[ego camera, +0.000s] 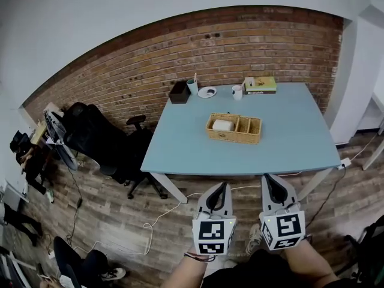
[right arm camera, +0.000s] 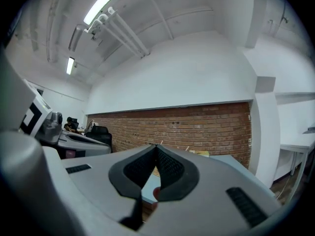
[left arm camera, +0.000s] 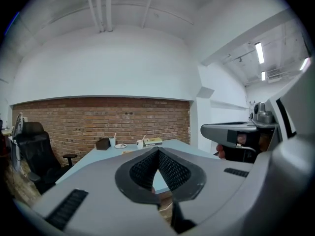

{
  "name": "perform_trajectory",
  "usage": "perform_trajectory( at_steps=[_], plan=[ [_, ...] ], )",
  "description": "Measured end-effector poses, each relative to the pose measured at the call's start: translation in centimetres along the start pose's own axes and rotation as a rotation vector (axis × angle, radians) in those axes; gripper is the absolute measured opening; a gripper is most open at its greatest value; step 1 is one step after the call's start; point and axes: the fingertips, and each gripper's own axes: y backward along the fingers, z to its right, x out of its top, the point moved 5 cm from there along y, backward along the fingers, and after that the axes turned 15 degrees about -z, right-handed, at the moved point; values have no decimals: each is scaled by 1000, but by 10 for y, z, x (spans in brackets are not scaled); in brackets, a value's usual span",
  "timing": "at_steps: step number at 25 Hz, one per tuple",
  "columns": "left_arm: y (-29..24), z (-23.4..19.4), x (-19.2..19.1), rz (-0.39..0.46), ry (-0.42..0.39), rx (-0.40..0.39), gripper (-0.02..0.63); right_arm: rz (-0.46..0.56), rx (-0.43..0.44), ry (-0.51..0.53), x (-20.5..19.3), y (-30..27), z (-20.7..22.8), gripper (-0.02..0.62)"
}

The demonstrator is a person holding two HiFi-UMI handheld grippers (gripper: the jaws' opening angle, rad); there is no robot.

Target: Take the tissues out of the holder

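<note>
A wicker holder (ego camera: 234, 128) with three compartments sits in the middle of the light blue table (ego camera: 180, 143). A white tissue pack (ego camera: 222, 125) lies in its left compartment. My left gripper (ego camera: 222, 186) and right gripper (ego camera: 269, 177) are held side by side in front of the table's near edge, well short of the holder. Both point toward the table with jaws closed and nothing between them. The left gripper view looks over its closed tips (left arm camera: 158, 149) at the table, and the right gripper view looks over its own closed tips (right arm camera: 156, 146) the same way.
At the table's far edge stand a dark box (ego camera: 179, 92), a cup (ego camera: 192, 86), a plate (ego camera: 207, 92), a white mug (ego camera: 237, 92) and stacked books (ego camera: 260, 85). A black office chair (ego camera: 99, 140) stands left of the table. Cables (ego camera: 162, 215) lie on the wooden floor. Behind is a brick wall (ego camera: 144, 59).
</note>
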Motion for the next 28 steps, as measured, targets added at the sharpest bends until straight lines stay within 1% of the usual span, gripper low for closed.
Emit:
perform_trajectory(
  at_steps=[4,7,11,16,19,22,25,28],
  plan=[
    [-19,0,13,17,19,-22,-5,22,-34,50,5,-11,15,-3],
    [-32,-1,25,37,5,-16,-5,38,-38,71,12,-25,25,-3],
    [-53,-6,41,58,-14,-12,-5,54,-33,72,22,-48,36,-3],
    [-86,-20,56,63,-18,4,-5,59,-10,74,30,-88,49,-3],
    [-110,-28,63,66,4,22,-5,61,2,66,34,-114,60,-3],
    [-134,-31,76,68,23,31,-5,88,27,57,47,-136,75,-3],
    [-156,-30,90,71,12,52,-5,115,42,49,61,-153,90,-3],
    [-173,-27,104,86,-16,78,-5,120,62,64,69,-169,105,-3]
  ],
)
